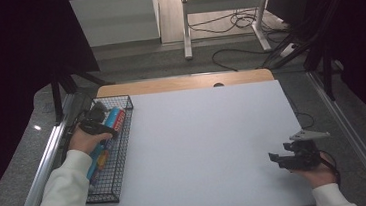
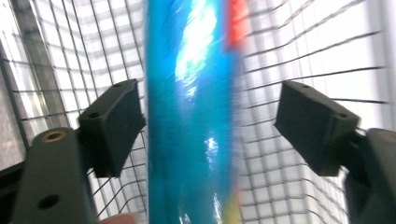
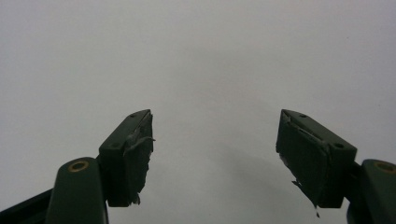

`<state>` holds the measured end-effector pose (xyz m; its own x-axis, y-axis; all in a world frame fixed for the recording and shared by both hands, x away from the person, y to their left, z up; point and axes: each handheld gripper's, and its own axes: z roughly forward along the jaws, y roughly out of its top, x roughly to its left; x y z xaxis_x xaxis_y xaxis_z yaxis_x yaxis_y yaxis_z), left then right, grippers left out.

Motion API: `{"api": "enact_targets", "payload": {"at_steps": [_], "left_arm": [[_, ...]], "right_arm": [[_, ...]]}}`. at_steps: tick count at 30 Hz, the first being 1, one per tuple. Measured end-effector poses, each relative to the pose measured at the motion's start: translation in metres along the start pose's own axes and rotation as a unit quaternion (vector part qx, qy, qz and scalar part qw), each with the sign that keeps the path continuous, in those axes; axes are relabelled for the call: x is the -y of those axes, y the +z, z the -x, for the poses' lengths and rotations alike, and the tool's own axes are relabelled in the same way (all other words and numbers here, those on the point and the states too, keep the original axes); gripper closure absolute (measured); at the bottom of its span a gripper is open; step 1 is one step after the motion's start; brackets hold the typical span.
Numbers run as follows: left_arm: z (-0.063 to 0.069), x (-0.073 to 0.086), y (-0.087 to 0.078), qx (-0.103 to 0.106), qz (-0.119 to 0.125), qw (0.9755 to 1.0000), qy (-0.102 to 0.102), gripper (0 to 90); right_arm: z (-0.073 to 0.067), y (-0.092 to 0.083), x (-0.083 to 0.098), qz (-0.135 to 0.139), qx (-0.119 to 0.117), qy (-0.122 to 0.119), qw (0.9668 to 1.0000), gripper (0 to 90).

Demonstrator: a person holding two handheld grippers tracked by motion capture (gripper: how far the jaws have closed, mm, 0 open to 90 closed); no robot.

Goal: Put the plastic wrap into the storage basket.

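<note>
We see the left hand-held gripper (image 2: pixel 208 126) inside the black wire basket (image 1: pixel 124 138) at the counter's (image 1: pixel 209 141) left edge, its jaws apart with the shiny blue packet (image 2: pixel 191 116) standing between them, the pads not pressing on it. The packet shows a red patch near its top; any lettering is too blurred to read. In the high view the blue packet lies along the basket beside the left hand (image 1: pixel 86 139). The right hand-held gripper (image 3: pixel 212 154) rests over bare white counter, jaws apart and empty.
</note>
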<state>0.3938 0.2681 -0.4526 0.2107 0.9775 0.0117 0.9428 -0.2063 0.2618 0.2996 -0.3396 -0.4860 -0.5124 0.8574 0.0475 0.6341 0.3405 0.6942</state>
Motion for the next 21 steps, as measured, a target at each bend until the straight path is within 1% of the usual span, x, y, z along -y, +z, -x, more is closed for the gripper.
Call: {"api": "enact_targets", "payload": {"at_steps": [3,4,5,8,9,11,12,13,14,15,16,17,18,19,21], "left_arm": [[0.004,0.001,-0.009,-0.003,0.019,0.9998,0.009,16.1],[0.006,0.002,-0.013,0.0,0.032,0.9994,0.015,15.1],[0.006,0.002,-0.013,0.0,0.032,0.9994,0.015,14.9],[0.005,0.006,-0.02,0.016,0.047,0.9984,0.027,14.2],[0.006,0.008,-0.023,0.022,0.055,0.9978,0.029,14.0],[0.006,0.012,-0.03,0.026,0.073,0.9963,0.036,14.2],[0.008,0.016,-0.036,0.039,0.094,0.994,0.041,14.4],[0.008,0.016,-0.036,0.039,0.094,0.994,0.041,14.5],[0.012,0.021,-0.041,0.059,0.11,0.9909,0.051,14.6],[0.012,0.021,-0.041,0.059,0.11,0.9909,0.051,14.6],[0.015,0.024,-0.042,0.069,0.115,0.9893,0.057,14.6],[0.023,0.03,-0.043,0.08,0.126,0.9864,0.068,14.6],[0.023,0.03,-0.043,0.08,0.126,0.9864,0.068,14.6],[0.028,0.033,-0.043,0.083,0.13,0.9851,0.075,14.6],[0.037,0.04,-0.042,0.097,0.139,0.9817,0.087,14.7]], "right_arm": [[0.0,-0.001,0.0,0.002,-0.001,0.0,1.0,27.8],[0.001,-0.001,0.0,0.002,0.0,0.001,1.0,27.8],[0.001,-0.001,0.0,0.002,0.0,0.001,1.0,27.8],[0.002,-0.001,0.0,0.003,0.0,0.0,1.0,27.8],[0.002,-0.001,0.0,0.003,0.0,0.0,1.0,27.8],[0.002,-0.001,0.0,0.006,-0.001,0.002,1.0,27.8],[0.001,-0.001,-0.001,0.007,-0.002,0.002,1.0,27.8],[0.001,-0.001,-0.001,0.007,-0.002,0.002,1.0,27.8],[0.0,-0.001,-0.001,0.01,-0.001,-0.001,0.9999,27.8],[0.0,-0.001,-0.001,0.01,-0.001,-0.001,0.9999,27.8],[-0.001,-0.001,-0.002,0.015,-0.003,-0.003,0.9999,27.8],[-0.001,-0.001,-0.002,0.016,-0.005,-0.004,0.9998,27.8],[-0.001,-0.001,-0.002,0.016,-0.005,-0.004,0.9998,27.8],[-0.001,-0.001,-0.003,0.018,-0.006,-0.005,0.9998,27.8],[-0.002,0.0,-0.004,0.02,-0.008,-0.007,0.9997,27.8]]}}
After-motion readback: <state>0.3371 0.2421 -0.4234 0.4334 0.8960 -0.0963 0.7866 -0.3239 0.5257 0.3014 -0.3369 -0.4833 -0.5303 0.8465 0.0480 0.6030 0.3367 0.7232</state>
